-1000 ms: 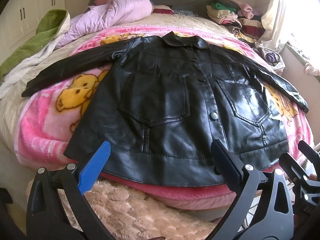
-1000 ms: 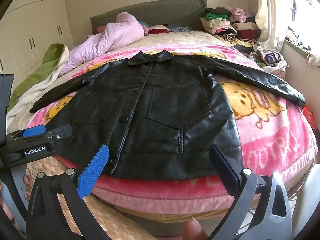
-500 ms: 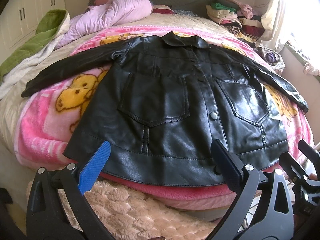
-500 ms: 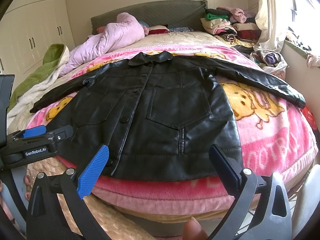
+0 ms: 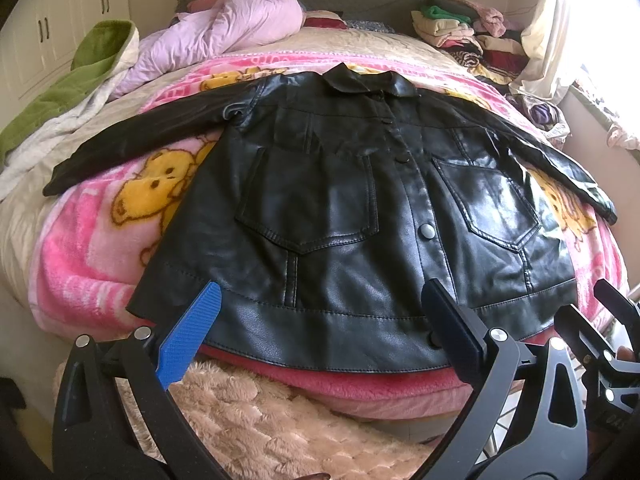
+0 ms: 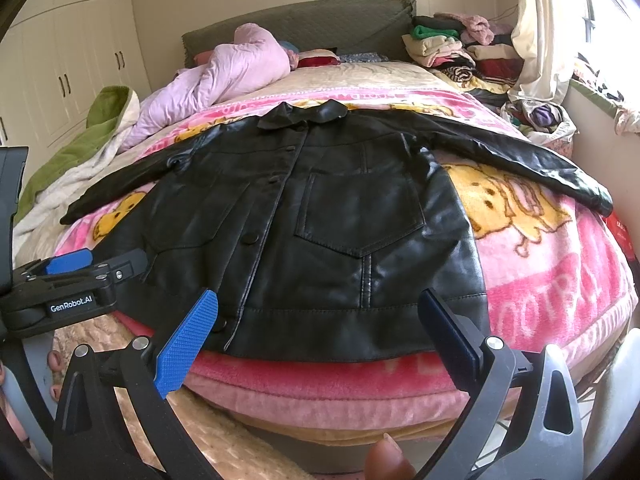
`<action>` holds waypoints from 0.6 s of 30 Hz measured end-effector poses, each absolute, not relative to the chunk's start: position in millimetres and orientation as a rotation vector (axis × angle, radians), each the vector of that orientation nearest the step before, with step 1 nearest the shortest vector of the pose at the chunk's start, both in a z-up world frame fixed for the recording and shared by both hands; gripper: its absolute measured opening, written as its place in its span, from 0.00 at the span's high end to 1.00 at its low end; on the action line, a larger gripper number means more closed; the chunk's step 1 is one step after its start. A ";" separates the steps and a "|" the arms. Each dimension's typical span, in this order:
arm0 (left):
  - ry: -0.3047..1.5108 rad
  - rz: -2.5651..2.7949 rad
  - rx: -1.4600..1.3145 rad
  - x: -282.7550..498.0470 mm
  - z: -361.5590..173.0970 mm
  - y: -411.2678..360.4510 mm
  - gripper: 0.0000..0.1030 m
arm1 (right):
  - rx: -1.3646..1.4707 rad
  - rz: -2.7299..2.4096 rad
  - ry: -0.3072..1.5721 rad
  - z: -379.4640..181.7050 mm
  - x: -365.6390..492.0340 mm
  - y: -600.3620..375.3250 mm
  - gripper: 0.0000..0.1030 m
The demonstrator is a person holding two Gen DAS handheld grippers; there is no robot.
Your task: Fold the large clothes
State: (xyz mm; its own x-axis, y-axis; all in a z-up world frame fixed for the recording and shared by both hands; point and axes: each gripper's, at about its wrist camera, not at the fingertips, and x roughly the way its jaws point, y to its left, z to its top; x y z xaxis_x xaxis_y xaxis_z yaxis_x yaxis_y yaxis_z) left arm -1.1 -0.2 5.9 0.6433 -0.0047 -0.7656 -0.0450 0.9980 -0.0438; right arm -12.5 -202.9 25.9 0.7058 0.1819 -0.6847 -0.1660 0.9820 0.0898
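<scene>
A black leather jacket (image 5: 340, 216) lies flat and front up on a pink cartoon blanket (image 5: 92, 264), buttoned, both sleeves spread out to the sides, collar at the far end. It also shows in the right wrist view (image 6: 320, 240). My left gripper (image 5: 320, 320) is open and empty, just short of the jacket's hem near its left half. My right gripper (image 6: 318, 322) is open and empty, just short of the hem near its right half. The left gripper's body (image 6: 72, 280) shows at the left of the right wrist view.
A lilac quilt (image 5: 224, 28) and a green blanket (image 5: 68, 92) lie at the bed's far left. A pile of folded clothes (image 5: 460, 28) sits far right by the curtain (image 5: 560, 40). A fluffy beige cover (image 5: 280, 420) lies below the bed's near edge. Wardrobe doors (image 6: 72, 56) stand left.
</scene>
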 end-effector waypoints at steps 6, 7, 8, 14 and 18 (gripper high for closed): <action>0.873 0.024 -0.060 -1.2 5.8 -0.2 0.09 | 0.025 0.196 0.770 23.1 -10.7 -200.6 0.04; 0.874 0.022 -0.059 -1.2 6.0 -0.2 0.09 | 0.026 0.196 0.773 22.2 -9.5 -200.7 0.04; 0.876 0.023 -0.058 -1.0 5.7 -0.1 0.09 | 0.027 0.198 0.774 22.1 -9.0 -199.8 0.04; 0.882 0.027 -0.054 0.3 4.2 -1.2 0.09 | 0.031 0.203 0.779 22.2 -5.0 -198.5 0.04; 0.884 0.023 -0.055 3.5 3.5 -1.2 0.09 | 0.031 0.209 0.778 24.6 0.7 -195.1 0.04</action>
State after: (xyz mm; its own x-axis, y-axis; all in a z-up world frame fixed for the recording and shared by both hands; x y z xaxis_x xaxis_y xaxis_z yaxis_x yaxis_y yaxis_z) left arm 3.5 -1.2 3.5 0.6342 -0.0021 -0.7732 -0.0431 0.9984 -0.0380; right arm 0.7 -195.1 24.6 0.6925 0.1986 -0.6935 -0.1757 0.9788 0.1048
